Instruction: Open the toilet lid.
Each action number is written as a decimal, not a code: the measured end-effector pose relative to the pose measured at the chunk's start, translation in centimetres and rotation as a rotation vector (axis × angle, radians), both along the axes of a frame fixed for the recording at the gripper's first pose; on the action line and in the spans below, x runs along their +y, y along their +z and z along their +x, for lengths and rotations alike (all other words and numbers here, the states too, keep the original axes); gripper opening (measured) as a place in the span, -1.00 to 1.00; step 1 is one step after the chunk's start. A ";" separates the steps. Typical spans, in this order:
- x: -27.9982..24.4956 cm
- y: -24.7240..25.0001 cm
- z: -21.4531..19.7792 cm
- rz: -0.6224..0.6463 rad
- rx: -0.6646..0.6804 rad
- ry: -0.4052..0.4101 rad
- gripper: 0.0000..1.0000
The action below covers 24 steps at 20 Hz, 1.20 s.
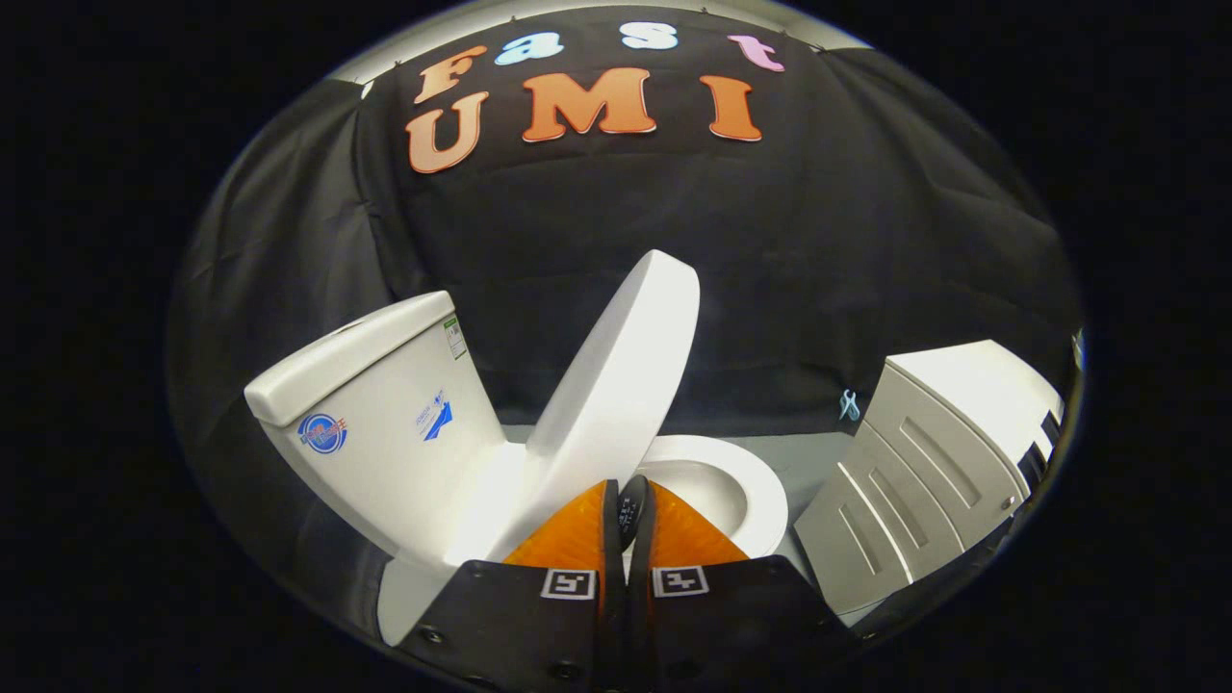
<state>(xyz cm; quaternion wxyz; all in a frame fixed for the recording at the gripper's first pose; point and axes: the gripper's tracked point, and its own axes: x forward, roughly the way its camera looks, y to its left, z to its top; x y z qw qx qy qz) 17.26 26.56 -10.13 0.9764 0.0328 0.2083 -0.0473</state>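
Note:
A white toilet stands just ahead of my fingers, seen at a tilt. Its lid point(616, 375) is raised steeply off the seat ring point(760, 491) and leans toward the tank point(385, 404), with a gap still between lid and tank. The open bowl point(707, 491) shows beyond my right finger. My gripper point(626, 493) is shut, its fingers pressed together with nothing visible between them. The fingertips sit at the lid's lower edge, and the left finger point(577, 539) lies against or very near the lid's underside.
A grey-white cabinet point(924, 472) with panelled doors stands close to the right of the bowl. A strip of grey floor point(808, 462) runs between them. Black cloth forms the wall behind the toilet and cabinet.

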 end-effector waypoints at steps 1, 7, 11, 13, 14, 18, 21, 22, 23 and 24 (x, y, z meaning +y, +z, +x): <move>0.5 0.5 0.1 -0.011 -0.005 0.008 -0.84; 4.2 2.5 0.7 -0.076 -0.036 0.052 -0.85; 7.2 3.9 1.1 -0.123 -0.054 0.073 -0.84; 8.9 4.5 1.1 -0.187 -0.065 0.110 -0.84; 9.6 4.7 1.1 -0.216 -0.067 0.125 -0.84; 13.0 5.3 1.5 -0.223 -0.104 0.169 -0.84; 14.8 5.4 1.6 -0.254 -0.113 0.187 -0.83; 15.6 5.5 1.9 -0.265 -0.114 0.193 -0.84; 16.4 5.6 2.0 -0.271 -0.115 0.198 -0.84; 17.1 5.7 2.1 -0.274 -0.120 0.204 -0.84</move>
